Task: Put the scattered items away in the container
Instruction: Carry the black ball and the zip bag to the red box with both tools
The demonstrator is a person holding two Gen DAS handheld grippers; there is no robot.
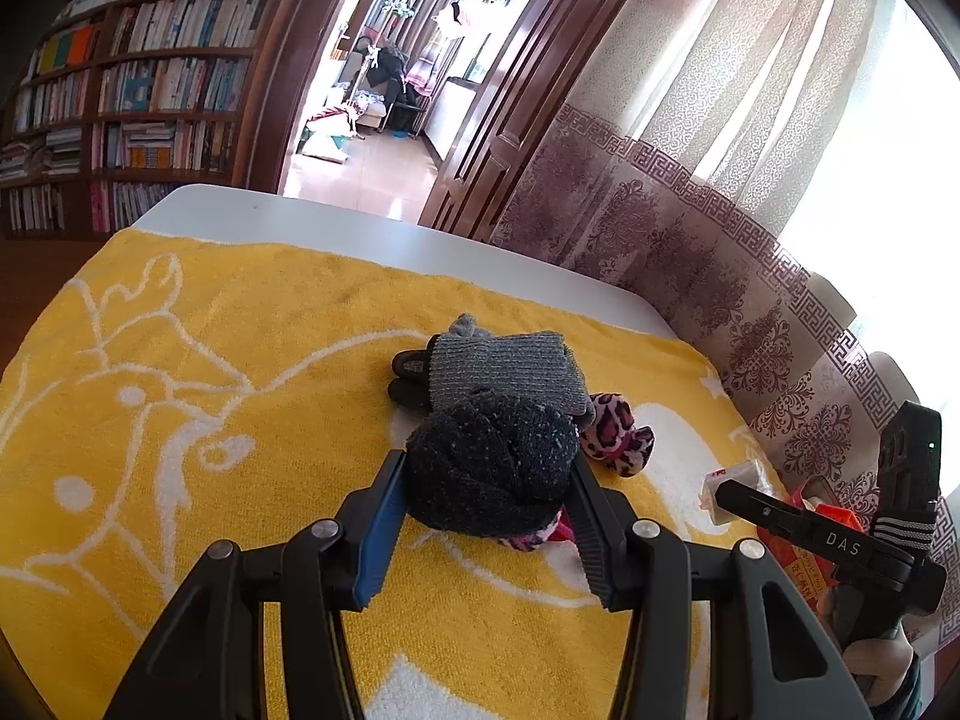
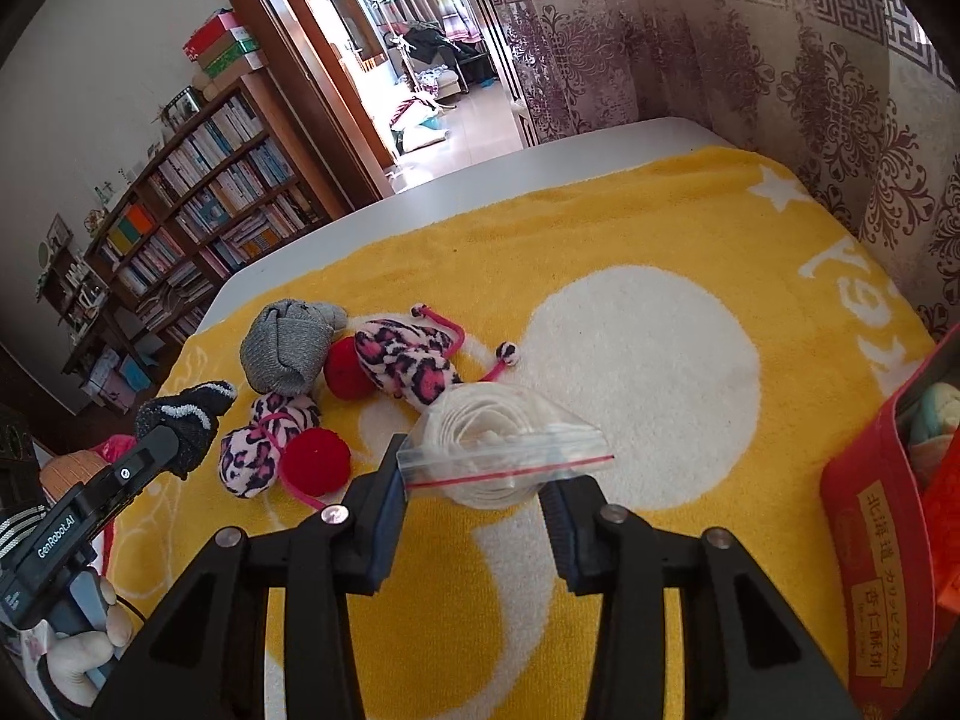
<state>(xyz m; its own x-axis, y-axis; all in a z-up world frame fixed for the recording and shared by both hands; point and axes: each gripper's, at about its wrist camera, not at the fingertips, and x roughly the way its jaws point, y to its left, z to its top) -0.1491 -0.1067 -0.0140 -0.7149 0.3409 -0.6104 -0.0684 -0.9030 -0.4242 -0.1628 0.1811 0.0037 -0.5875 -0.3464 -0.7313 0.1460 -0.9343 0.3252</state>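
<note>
— Gripping anything yet?

— My left gripper point(image 1: 489, 498) was clamped on the black knit glove point(image 1: 492, 468) over the yellow towel point(image 1: 240, 312). My right gripper point(image 2: 474, 498) pinched the zip bag of white tape point(image 2: 498, 444), well apart from the red container point(image 2: 870, 480).

— Risks?

— I judged the slick bag could slide out, and the leopard-print glove point(image 1: 618, 432) could snag.

yellow terry towel point(image 2: 690, 228) covers the white surface point(image 2: 456, 186). dark knit glove point(image 1: 492, 465) betw. left tongs point(image 1: 480, 516), grey knit glove point(image 1: 504, 369) just behind it. clear zip bag w/ white roll point(image 2: 504, 450) betw. right tongs point(image 2: 474, 516); red box container point(image 2: 870, 480) at right edge.
</note>
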